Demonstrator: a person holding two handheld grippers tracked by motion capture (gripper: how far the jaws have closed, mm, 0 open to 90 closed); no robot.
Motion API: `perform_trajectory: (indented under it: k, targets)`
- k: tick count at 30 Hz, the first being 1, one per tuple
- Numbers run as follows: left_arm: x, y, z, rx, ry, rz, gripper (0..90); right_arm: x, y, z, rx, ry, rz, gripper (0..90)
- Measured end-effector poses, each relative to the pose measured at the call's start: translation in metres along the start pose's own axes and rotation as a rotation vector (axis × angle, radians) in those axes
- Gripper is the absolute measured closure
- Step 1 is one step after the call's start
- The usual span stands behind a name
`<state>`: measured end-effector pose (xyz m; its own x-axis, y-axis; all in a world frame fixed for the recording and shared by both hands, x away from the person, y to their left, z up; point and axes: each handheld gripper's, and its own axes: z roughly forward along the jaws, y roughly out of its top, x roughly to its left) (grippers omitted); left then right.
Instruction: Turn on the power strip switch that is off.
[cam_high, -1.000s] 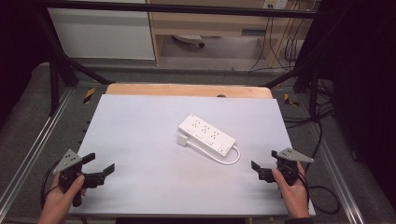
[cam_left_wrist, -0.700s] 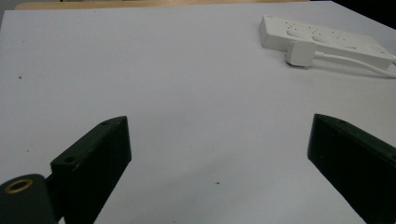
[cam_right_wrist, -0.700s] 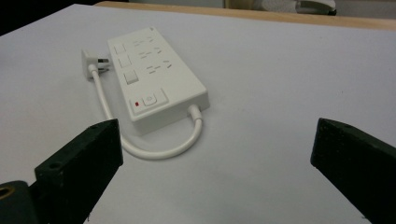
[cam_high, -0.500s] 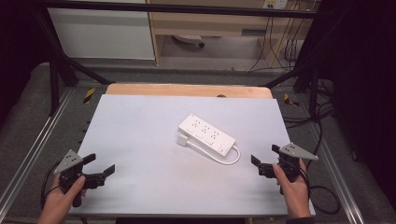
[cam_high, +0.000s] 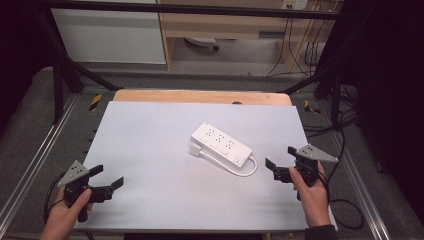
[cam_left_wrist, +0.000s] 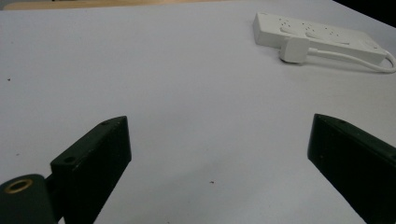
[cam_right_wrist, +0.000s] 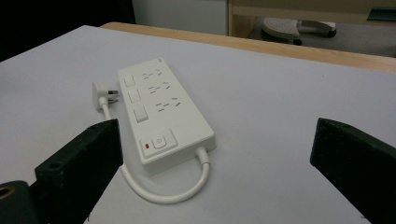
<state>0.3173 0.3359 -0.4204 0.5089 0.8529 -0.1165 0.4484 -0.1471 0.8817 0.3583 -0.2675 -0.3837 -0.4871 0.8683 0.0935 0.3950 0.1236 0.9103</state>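
Note:
A white power strip (cam_high: 221, 144) lies at an angle near the middle of the pale table (cam_high: 150, 135). Its white plug (cam_high: 195, 149) rests beside its left end, and its cable (cam_high: 245, 172) loops round the near end. My left gripper (cam_high: 108, 175) is open at the table's front left, far from the strip. From there the strip (cam_left_wrist: 317, 35) and plug (cam_left_wrist: 294, 49) sit at upper right, beyond my open left gripper (cam_left_wrist: 219, 140). My right gripper (cam_high: 280, 157) is open at the right edge. It (cam_right_wrist: 215, 130) faces the strip (cam_right_wrist: 159, 112), plug (cam_right_wrist: 103, 93) and cable (cam_right_wrist: 173, 193), touching none.
A wooden strip (cam_high: 200, 96) runs along the table's far edge. Metal frame rails (cam_high: 35, 160) flank the table on both sides. Cables (cam_high: 345, 205) trail on the floor at the right, and a white cabinet (cam_high: 110, 35) stands behind the table.
My right gripper has edged slightly forward along the right side of the table. The left gripper and the power strip have stayed put.

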Motion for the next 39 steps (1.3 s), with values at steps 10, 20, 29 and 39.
perform_trajectory:
  k: [10, 20, 29, 39]
  targets:
    - [0.0, -0.001, 0.0, 0.006, 0.0, -0.001, 6.2, 0.003, 0.015, 0.007, -0.019, 0.014, -0.008, 2.4]
    - [0.0, -0.001, 0.0, 0.01, -0.007, -0.005, 6.2, 0.003, 0.026, 0.014, -0.03, 0.025, 0.012, 2.4]
    - [0.0, -0.001, 0.001, 0.011, -0.012, -0.003, 6.3, 0.005, 0.029, 0.021, -0.031, 0.024, 0.02, 2.9]
    - [-0.001, -0.001, 0.002, 0.009, -0.013, -0.002, 6.4, 0.008, 0.033, 0.027, -0.062, 0.019, 0.026, 5.5]
